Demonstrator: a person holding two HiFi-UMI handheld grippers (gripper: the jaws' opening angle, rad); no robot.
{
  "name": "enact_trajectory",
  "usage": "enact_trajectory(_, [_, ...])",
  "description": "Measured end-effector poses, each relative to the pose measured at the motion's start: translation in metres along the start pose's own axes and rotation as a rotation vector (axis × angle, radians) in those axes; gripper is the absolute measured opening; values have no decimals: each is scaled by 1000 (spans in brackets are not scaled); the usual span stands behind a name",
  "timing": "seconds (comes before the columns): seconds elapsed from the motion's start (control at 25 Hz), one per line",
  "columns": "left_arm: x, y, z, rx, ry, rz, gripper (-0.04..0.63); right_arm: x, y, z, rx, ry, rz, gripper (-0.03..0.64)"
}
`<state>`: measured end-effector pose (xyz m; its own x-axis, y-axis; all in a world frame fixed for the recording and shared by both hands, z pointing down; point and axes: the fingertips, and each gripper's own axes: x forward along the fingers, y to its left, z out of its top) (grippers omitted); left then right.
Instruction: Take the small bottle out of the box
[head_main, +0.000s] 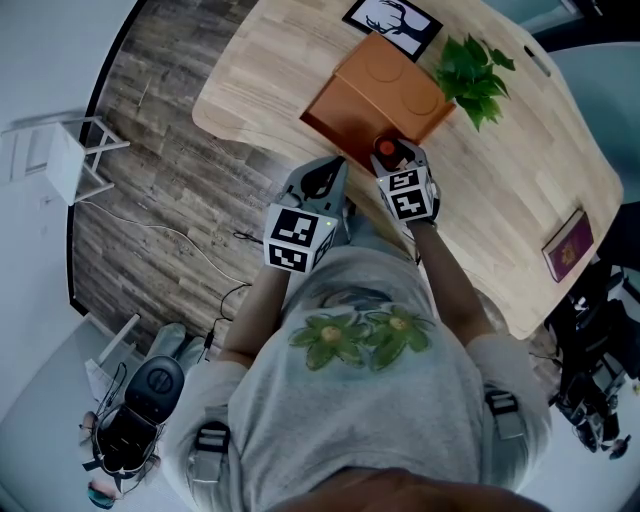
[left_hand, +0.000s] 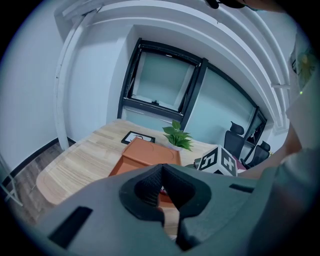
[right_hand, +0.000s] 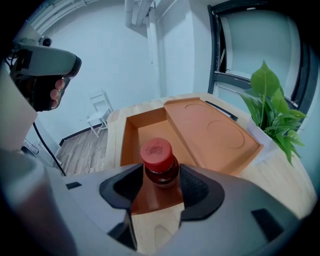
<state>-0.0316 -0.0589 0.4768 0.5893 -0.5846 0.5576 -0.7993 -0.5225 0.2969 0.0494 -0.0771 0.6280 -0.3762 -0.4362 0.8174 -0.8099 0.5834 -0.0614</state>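
Observation:
An orange-brown box (head_main: 335, 115) lies open on the wooden table (head_main: 265, 70), its lid (head_main: 400, 80) flat beside it on the right. My right gripper (head_main: 392, 155) is shut on the small brown bottle (head_main: 388, 152) with a red cap. In the right gripper view the bottle (right_hand: 159, 162) stands upright between the jaws of that gripper (right_hand: 161, 184), over the near end of the open box (right_hand: 145, 132). The left gripper (head_main: 320, 178) hovers to the left of the box at the table's near edge. Its jaws (left_hand: 162, 197) are shut on nothing.
A green potted plant (head_main: 475, 70) stands right of the lid, and a framed deer picture (head_main: 392, 22) lies behind the box. A dark red booklet (head_main: 567, 245) sits at the table's right end. A white chair (head_main: 70, 160) stands on the floor at left.

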Motion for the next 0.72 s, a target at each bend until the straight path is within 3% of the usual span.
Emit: enact_trajectory(0.72, [-2,-3,-2,20,11,2,8,6,-1,-2,-20,13,-13,221])
